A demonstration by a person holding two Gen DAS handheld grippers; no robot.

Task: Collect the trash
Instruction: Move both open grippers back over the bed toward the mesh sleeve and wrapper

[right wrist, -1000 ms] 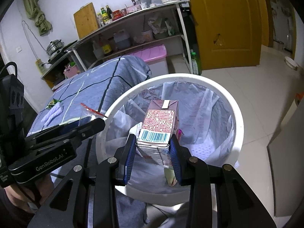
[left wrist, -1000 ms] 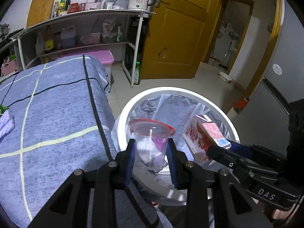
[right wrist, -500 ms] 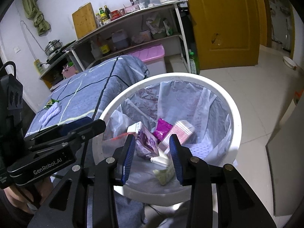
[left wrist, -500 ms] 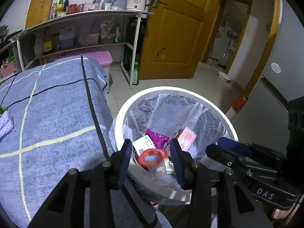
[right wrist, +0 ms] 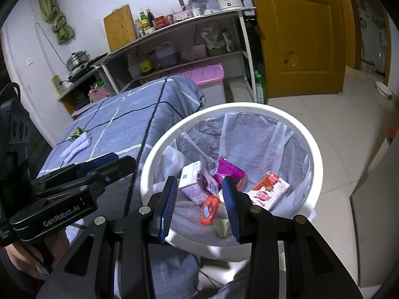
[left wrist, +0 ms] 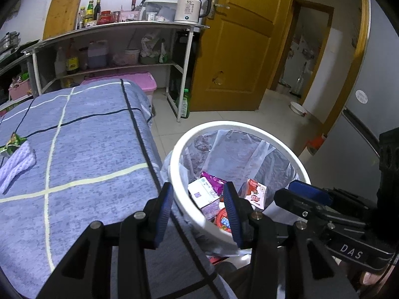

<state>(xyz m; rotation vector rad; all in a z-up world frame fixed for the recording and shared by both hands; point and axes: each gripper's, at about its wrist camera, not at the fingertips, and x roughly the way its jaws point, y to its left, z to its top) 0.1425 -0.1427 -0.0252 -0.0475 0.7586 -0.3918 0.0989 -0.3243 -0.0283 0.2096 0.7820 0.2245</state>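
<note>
Nearest the cameras, the left tongs (left wrist: 198,205) stand apart with nothing between their blue pads, poised over the near rim of the white trash bin (right wrist: 314,154), while the right tongs (right wrist: 200,200) also stand apart and empty above the bin's mouth. Inside the bin, on its clear plastic liner (right wrist: 249,134), lie a purple-and-white carton (right wrist: 197,185), a magenta wrapper (right wrist: 230,172), a red-and-white carton (right wrist: 270,190) and a red-rimmed plastic cup (right wrist: 209,209), all loosely heaped against one another. Just left of the bin is the worktop, covered with a blue checked cloth (left wrist: 82,154); on its far left part rest a green wrapper (left wrist: 13,142) and a pale lilac knitted cloth (left wrist: 16,165), touching each other. Farther back stand a metal shelf unit (left wrist: 119,47) with bottles and a white kettle (left wrist: 188,6), then a yellow-brown door (left wrist: 247,42).
</note>
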